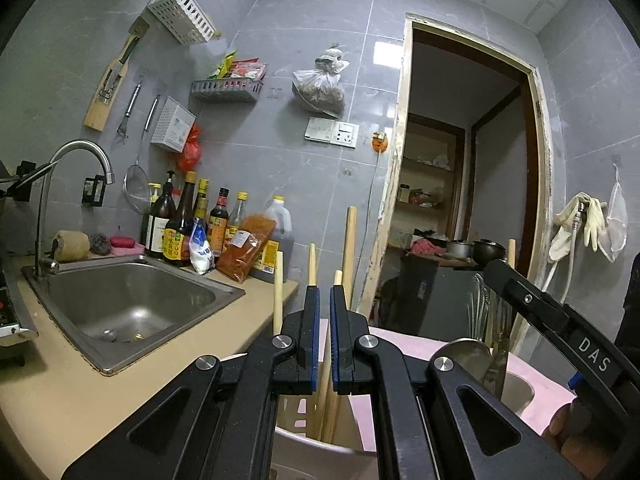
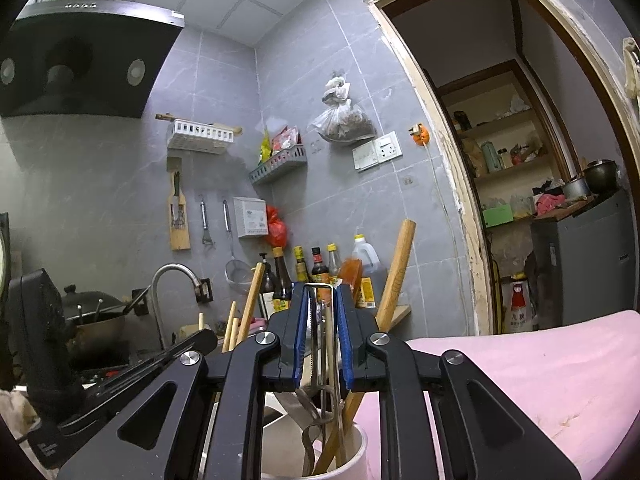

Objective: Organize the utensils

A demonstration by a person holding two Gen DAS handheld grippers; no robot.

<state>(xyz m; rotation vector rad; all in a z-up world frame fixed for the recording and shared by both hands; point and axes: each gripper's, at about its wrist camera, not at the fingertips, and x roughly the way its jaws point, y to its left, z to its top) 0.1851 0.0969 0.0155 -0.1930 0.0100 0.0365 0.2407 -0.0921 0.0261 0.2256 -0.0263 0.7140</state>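
My left gripper (image 1: pixel 325 300) is shut, its pads only a thin slit apart. It sits level over a white slotted holder (image 1: pixel 304 440) full of wooden chopsticks (image 1: pixel 278 292). One stick shows through the slit, and I cannot tell whether it is pinched. My right gripper (image 2: pixel 323 320) is shut on a thin metal utensil (image 2: pixel 318 320) with a wire-loop top and a serrated edge. The utensil stands upright, and its lower end reaches into a white cup (image 2: pixel 356 452). Metal spoons and wooden handles also stand in that cup. Both containers rest on a pink cloth (image 2: pixel 520 368).
A steel sink (image 1: pixel 128 300) with a curved tap (image 1: pixel 80 152) lies to the left, with sauce bottles (image 1: pixel 184 224) behind it. A thick wooden rolling pin (image 2: pixel 396 268) leans up out of the cup. A wok (image 2: pixel 92 312) sits far left. An open doorway (image 2: pixel 520 160) is on the right.
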